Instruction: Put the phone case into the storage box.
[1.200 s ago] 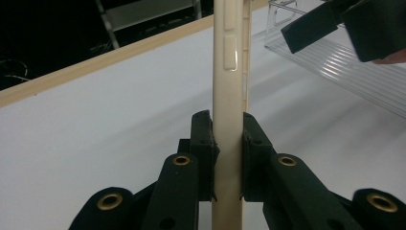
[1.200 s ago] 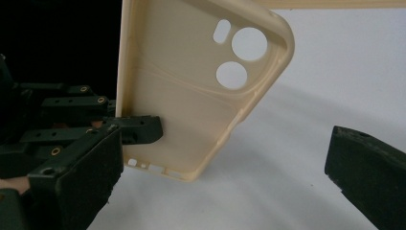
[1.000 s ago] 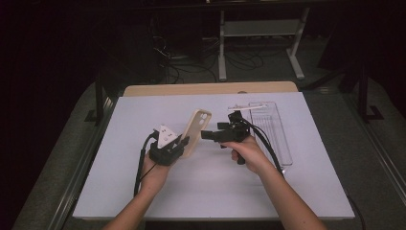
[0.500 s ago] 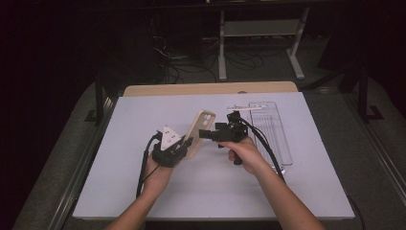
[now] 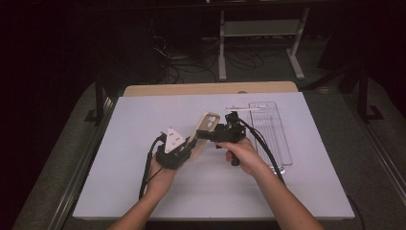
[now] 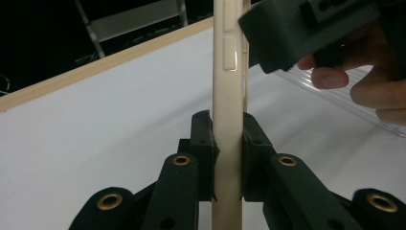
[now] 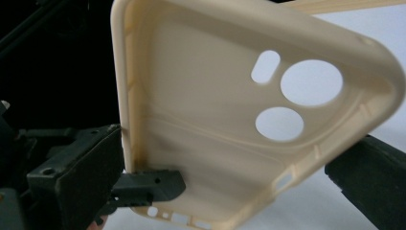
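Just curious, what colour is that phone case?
Cream-beige phone case, plain with no pattern; best seen in the right gripper view.

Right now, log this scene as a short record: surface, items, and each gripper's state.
surface: white table
held item: cream phone case, empty, lifted off the table
left gripper: shut on the phone case's lower end
right gripper: at the case's upper part, jaws on either side; closure unclear
other items: clear plastic tray at the person's right; white stick beside its far end
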Motion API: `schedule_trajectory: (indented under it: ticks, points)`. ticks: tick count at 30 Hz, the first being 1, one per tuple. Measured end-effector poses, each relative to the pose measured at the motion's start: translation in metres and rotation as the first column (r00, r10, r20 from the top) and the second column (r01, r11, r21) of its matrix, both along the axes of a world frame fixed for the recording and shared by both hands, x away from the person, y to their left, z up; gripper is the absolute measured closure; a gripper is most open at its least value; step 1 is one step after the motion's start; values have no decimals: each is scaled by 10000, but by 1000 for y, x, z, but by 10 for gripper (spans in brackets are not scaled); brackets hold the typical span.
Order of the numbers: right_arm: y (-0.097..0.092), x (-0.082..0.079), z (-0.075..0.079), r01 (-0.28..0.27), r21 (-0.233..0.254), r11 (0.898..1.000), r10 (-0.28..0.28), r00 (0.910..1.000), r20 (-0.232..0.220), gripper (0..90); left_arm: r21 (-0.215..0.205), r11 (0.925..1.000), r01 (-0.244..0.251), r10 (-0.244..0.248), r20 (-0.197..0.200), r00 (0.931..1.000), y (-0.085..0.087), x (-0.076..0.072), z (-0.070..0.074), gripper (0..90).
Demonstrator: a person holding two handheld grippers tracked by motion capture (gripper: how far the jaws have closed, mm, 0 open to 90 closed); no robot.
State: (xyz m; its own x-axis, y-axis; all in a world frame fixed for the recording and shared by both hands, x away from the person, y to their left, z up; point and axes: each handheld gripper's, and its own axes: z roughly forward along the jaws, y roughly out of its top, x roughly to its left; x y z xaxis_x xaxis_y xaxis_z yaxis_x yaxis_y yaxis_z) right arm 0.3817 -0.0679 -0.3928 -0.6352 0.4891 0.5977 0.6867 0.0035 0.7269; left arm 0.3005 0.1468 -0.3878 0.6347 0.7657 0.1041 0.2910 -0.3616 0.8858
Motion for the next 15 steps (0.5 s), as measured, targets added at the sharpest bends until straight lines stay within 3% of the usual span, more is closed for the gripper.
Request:
schedule_trajectory:
  ticks: [15]
  points:
    - [4,-1,-2,-79,218,9997,86,9994,-326,0,-37,9996,271,-270,150,9995,-10,-6,-1,792]
